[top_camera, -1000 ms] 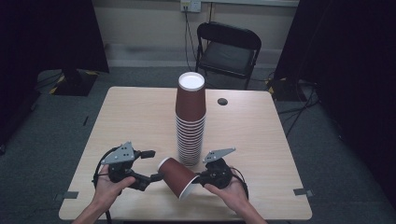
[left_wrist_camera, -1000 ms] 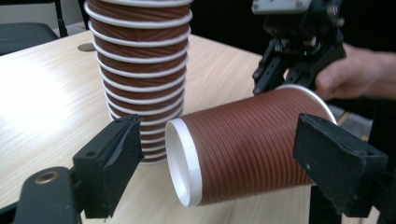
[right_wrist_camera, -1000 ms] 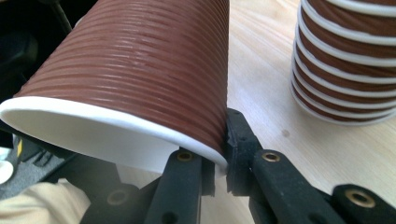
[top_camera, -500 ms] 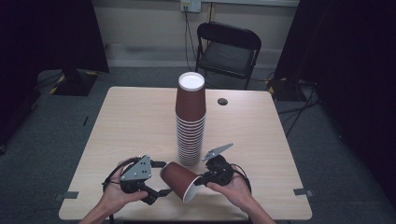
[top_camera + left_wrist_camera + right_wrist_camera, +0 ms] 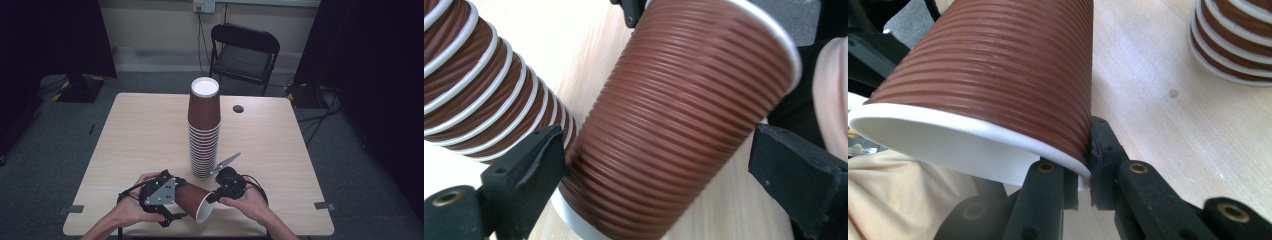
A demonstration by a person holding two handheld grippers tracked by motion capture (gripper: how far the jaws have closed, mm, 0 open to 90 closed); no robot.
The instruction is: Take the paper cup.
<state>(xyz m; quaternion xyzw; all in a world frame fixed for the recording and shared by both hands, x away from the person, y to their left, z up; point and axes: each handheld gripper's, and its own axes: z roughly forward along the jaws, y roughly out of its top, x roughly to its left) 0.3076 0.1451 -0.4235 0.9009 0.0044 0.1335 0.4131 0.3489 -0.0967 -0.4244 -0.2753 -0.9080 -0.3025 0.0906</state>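
right gripper (image 5: 1083,170) is pinched on the rim of the ribbed brown cup (image 5: 192,200), lying tilted above the table's (image 5: 125,135) near edge, beside the tall cup stack (image 5: 204,130). left gripper (image 5: 659,165) has just spread, jaws straddling the base without pressing; close squarely and gently to avoid crushing.

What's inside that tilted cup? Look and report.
The tilted cup shows a plain white interior at its open mouth, with nothing visible there. One of the right gripper jaws reaches just inside the rim, pinching the wall. The deeper part is hidden by the cup's own wall.
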